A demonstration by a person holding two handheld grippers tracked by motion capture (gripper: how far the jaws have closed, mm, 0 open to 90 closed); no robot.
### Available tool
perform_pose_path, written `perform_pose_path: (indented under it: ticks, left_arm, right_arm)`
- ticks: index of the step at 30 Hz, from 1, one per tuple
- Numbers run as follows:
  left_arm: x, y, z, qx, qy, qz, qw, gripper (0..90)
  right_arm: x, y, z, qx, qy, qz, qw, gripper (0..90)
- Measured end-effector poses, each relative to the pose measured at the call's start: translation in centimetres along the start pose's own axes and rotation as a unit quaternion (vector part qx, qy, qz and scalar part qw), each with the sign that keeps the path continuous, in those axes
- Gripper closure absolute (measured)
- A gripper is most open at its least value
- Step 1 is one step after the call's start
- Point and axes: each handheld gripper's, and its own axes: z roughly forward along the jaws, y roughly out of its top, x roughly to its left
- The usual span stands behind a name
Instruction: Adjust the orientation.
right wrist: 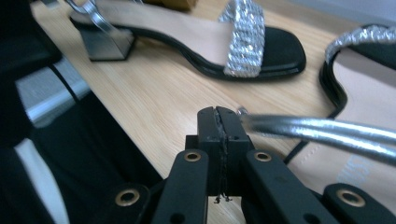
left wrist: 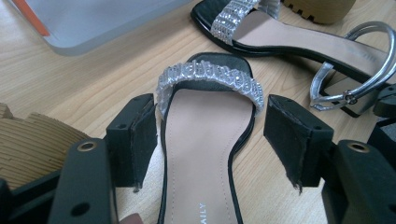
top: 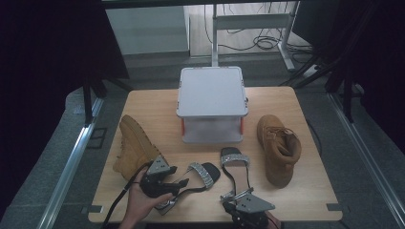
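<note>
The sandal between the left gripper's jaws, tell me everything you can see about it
The sandal is a flat, open-toed shoe with a black, square-cut sole edge, a pale beige insole with printed lettering and one glittery silver band across the toes. It lies sole-down on the wooden table, toe pointing away from the left gripper, whose black jaws stand open on either side of it; the left pad sits close against the band's end, contact unclear. In the high view it lies beside the tan boot.

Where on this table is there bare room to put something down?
Bare wood lies along the table on both sides of the grey box, and at the front right corner past the right boot. The front middle is crowded: two sandals and both grippers.
</note>
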Motion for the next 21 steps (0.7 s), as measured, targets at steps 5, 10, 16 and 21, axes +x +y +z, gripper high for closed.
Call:
perform_pose_path:
  ticks: [5,10,16,21]
  left_arm:
    - [0.0,0.0,0.1,0.004,0.000,0.001,1.0000,34.7]
    - [0.0,-0.1,0.1,0.004,0.001,0.002,1.0000,34.6]
    - [0.1,-0.1,0.1,0.003,0.003,0.000,1.0000,34.4]
    - [0.1,-0.2,0.4,0.009,0.001,0.001,1.0000,34.4]
  right_arm:
    - [-0.6,-0.5,0.2,0.011,-0.006,0.011,0.9999,89.2]
    - [-0.9,-0.7,0.1,0.010,-0.010,0.016,0.9998,89.3]
    - [-1.4,-1.0,-0.4,0.009,-0.015,0.024,0.9995,89.4]
    - [-2.0,-1.4,-1.1,0.010,-0.031,0.030,0.9990,89.3]
